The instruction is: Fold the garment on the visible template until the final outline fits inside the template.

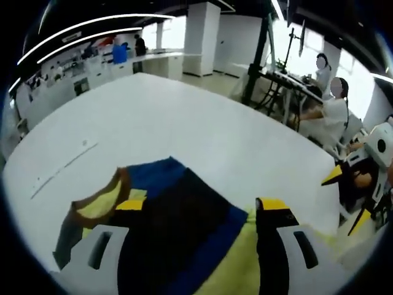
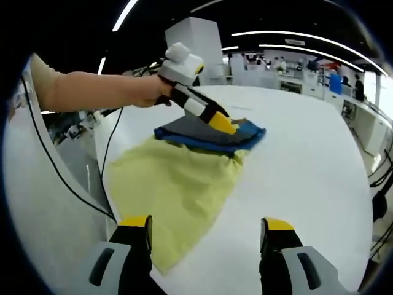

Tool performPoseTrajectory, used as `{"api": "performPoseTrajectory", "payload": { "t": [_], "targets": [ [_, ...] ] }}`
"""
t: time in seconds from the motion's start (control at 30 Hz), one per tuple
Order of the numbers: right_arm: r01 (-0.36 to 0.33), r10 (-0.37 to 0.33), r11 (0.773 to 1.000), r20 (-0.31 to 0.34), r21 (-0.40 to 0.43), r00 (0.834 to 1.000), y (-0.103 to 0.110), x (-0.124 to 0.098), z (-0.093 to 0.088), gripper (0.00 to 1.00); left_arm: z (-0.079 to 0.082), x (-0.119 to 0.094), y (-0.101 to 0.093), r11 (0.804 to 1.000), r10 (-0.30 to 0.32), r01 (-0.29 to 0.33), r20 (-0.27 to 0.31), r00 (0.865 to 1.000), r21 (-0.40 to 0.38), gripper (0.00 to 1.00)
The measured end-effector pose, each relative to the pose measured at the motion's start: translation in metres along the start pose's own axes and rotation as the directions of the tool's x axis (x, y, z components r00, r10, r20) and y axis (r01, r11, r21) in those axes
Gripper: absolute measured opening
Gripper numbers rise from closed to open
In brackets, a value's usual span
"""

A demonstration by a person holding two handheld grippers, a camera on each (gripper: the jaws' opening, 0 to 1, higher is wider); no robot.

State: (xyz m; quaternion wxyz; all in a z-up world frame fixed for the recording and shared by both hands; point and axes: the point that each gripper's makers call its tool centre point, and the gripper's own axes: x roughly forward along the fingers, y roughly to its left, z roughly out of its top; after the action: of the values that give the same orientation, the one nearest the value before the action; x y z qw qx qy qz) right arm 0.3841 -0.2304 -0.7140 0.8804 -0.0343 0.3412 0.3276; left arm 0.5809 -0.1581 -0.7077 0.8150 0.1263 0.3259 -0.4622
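A yellow garment (image 2: 175, 184) lies flat on the white table (image 2: 307, 160). Its far end is folded over into a dark grey and blue layer (image 2: 212, 135). In the left gripper view that layer (image 1: 178, 227) shows a blue band, a brown collar (image 1: 101, 196) and yellow cloth. My left gripper (image 1: 202, 209) hangs open over this layer, one jaw on each side. A hand holds it (image 2: 224, 126) in the right gripper view, tips down on the folded part. My right gripper (image 2: 206, 224) is open above the garment's near corner, nothing between its jaws, and it also enters the left gripper view (image 1: 347, 196).
Faint grey lines (image 1: 61, 169) mark the table to the left of the garment. A black cable (image 2: 104, 166) runs over the table edge at the left. People sit at desks (image 1: 325, 117) beyond the far right edge. Counters (image 1: 123, 61) stand at the back.
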Motion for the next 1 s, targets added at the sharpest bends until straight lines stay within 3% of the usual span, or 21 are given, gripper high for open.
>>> {"api": "performPoseTrajectory", "payload": {
  "t": [0.27, 0.47, 1.0],
  "targets": [
    [-0.003, 0.003, 1.0, 0.018, -0.008, 1.0, 0.005, 0.001, 0.008, 0.7, -0.001, -0.022, -0.001, 1.0, 0.012, -0.011, 0.043, 0.999, -0.023, 0.79],
    [-0.011, 0.011, 1.0, 0.011, -0.017, 1.0, 0.009, 0.004, 0.009, 0.71, -0.007, -0.036, 0.006, 0.997, 0.058, -0.055, 0.053, 0.997, -0.052, 0.88],
    [-0.02, 0.021, 1.0, 0.032, -0.018, 0.999, 0.019, 0.009, 0.02, 0.71, -0.017, -0.069, 0.011, 0.992, 0.096, -0.087, 0.093, 0.991, -0.09, 0.96]
  ]
}}
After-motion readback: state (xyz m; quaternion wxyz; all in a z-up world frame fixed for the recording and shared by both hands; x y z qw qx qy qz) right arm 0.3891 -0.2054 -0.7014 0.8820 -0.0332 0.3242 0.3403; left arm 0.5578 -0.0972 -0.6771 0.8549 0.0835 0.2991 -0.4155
